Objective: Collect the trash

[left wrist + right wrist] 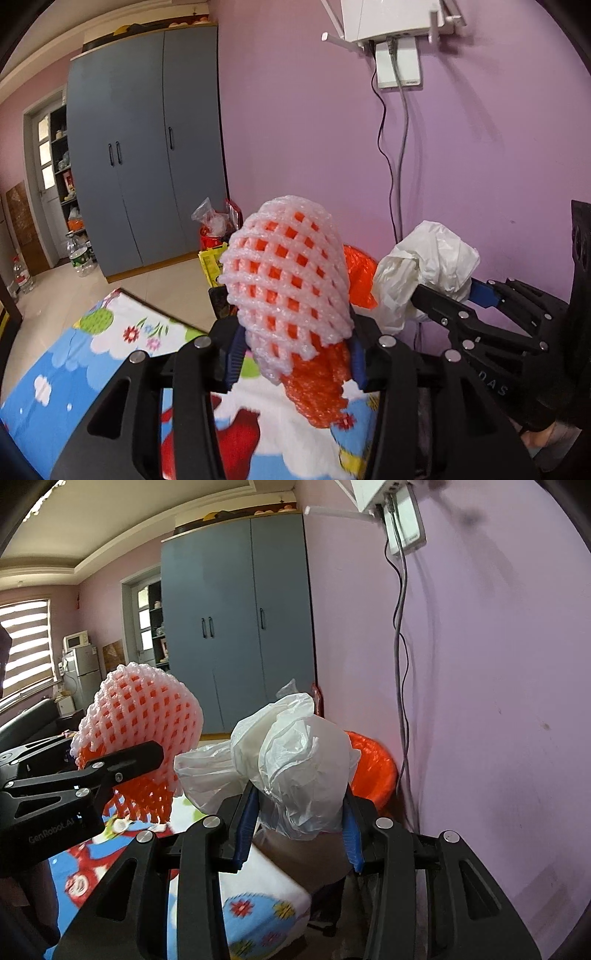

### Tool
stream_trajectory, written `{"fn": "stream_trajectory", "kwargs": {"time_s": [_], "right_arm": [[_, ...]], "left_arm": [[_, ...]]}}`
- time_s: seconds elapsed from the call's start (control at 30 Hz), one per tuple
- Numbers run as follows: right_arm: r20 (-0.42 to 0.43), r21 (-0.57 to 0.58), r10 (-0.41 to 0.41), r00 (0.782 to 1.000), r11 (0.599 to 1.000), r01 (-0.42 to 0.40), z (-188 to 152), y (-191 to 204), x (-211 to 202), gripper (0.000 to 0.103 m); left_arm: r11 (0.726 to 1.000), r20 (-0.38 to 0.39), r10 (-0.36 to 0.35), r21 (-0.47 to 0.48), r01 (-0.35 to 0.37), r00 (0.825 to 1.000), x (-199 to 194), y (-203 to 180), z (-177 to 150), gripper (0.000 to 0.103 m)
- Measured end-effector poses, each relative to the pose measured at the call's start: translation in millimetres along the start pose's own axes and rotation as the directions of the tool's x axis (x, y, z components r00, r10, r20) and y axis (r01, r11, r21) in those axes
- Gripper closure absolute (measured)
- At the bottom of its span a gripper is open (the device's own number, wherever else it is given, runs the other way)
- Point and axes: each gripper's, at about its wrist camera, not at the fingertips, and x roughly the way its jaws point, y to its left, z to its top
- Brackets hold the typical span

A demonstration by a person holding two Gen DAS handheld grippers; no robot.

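Observation:
A white foam fruit net (288, 280) wrapped around crumpled orange plastic (317, 395) sits between the blue pads of my left gripper (295, 354), which is shut on it. In the right wrist view the same net (140, 712) is at the left, above the left gripper's finger (125, 757). My right gripper (299, 823) is shut on a crumpled white plastic bag (295, 757), also seen in the left wrist view as a white bag (424, 266). Behind both bundles, against the purple wall, stands a bin with an orange liner (373, 768).
A table with a colourful cartoon cloth (92, 354) lies below both grippers. A blue-grey wardrobe (147, 147) stands at the back, with bags (214, 225) at its foot and water bottles (79, 254) on the floor. Cables (400, 155) hang down the wall from a router (391, 18).

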Motion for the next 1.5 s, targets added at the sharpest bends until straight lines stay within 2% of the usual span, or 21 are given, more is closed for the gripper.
{"fn": "stream_trajectory", "kwargs": {"time_s": [0.23,0.57,0.67,0.7,0.73,0.8,0.87,1.03,1.17,1.27,1.37,1.5], "right_arm": [[-0.037,0.009,-0.047,0.998,0.999,0.047,14.4,-25.5,62.5,0.063],[-0.092,0.038,-0.083,0.992,0.995,0.087,20.4,-56.9,152.2,0.058],[-0.107,0.043,-0.079,0.991,0.996,0.084,17.8,-67.0,180.3,0.057],[-0.110,0.044,-0.074,0.991,0.996,0.079,17.2,-70.0,187.7,0.054],[-0.112,0.043,-0.069,0.991,0.996,0.075,17.1,-72.4,196.5,0.043],[-0.117,0.045,-0.069,0.991,0.996,0.075,16.8,-78.3,209.0,0.032],[-0.112,0.047,-0.061,0.992,0.997,0.067,15.9,-80.1,213.3,0.032],[-0.098,0.036,-0.053,0.994,0.998,0.057,6.0,-76.6,194.2,0.032],[-0.087,0.033,-0.056,0.995,0.998,0.059,8.4,-72.1,169.0,0.032],[-0.079,0.029,-0.058,0.995,0.998,0.061,17.1,-64.8,136.8,0.028],[-0.068,0.033,-0.062,0.996,0.997,0.064,26.3,-53.1,102.4,0.018],[-0.063,0.037,-0.063,0.996,0.997,0.065,36.8,-36.4,46.6,0.018]], "left_arm": [[0.999,-0.022,-0.031,0.008,0.031,0.999,63.5,8.1,19.8,0.056],[0.999,-0.069,-0.050,-0.018,0.048,0.996,152.3,19.9,28.5,0.053],[0.999,-0.093,-0.042,-0.035,0.039,0.995,180.4,25.1,27.0,0.045],[0.999,-0.100,-0.037,-0.037,0.033,0.994,187.9,26.0,27.1,0.039],[0.999,-0.107,-0.027,-0.037,0.023,0.994,196.6,26.9,26.8,0.030],[0.999,-0.124,-0.007,-0.033,0.003,0.992,210.1,28.0,28.1,0.019],[1.000,-0.133,0.008,-0.027,-0.012,0.991,217.3,30.3,28.5,0.018],[0.998,-0.147,0.055,-0.003,-0.056,0.988,220.4,35.3,26.8,0.016],[0.997,-0.152,0.074,-0.002,-0.075,0.986,203.4,36.2,29.6,0.011],[0.996,-0.131,0.091,0.005,-0.091,0.987,173.9,33.1,38.2,0.007],[0.995,-0.110,0.097,-0.008,-0.099,0.989,138.3,32.6,48.0,0.005],[0.995,-0.065,0.093,-0.030,-0.095,0.994,80.6,31.2,56.4,0.005]]}}
